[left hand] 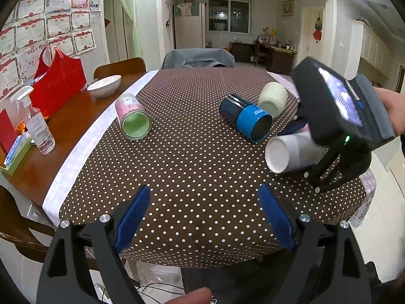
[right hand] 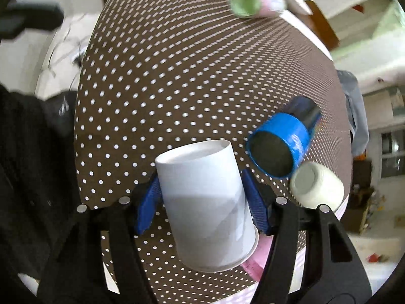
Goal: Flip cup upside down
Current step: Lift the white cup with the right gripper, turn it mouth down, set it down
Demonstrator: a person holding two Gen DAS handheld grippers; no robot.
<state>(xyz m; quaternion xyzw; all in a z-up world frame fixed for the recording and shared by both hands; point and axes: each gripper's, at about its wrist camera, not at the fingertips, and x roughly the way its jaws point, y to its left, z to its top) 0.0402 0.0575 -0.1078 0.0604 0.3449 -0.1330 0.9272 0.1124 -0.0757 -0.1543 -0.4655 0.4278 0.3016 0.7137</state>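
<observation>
My right gripper (right hand: pixel 201 200) is shut on a white paper cup (right hand: pixel 205 202), held above the dotted tablecloth with its base pointing away from the camera and its rim toward it. In the left wrist view the same cup (left hand: pixel 286 152) is tilted on its side in the right gripper (left hand: pixel 303 149), above the table's right part. My left gripper (left hand: pixel 202 215) is open and empty, over the near edge of the table. A blue cup (left hand: pixel 245 117), a pale cream cup (left hand: pixel 273 98) and a pink cup with green inside (left hand: pixel 133 119) lie on their sides.
A brown white-dotted cloth (left hand: pixel 189 164) covers the table. On the bare wood at left stand a white bowl (left hand: pixel 105 84), a red bag (left hand: pixel 58 83), a spray bottle (left hand: pixel 38 126) and a tissue box (left hand: pixel 12 152). A grey-draped chair (left hand: pixel 197 57) is at the far side.
</observation>
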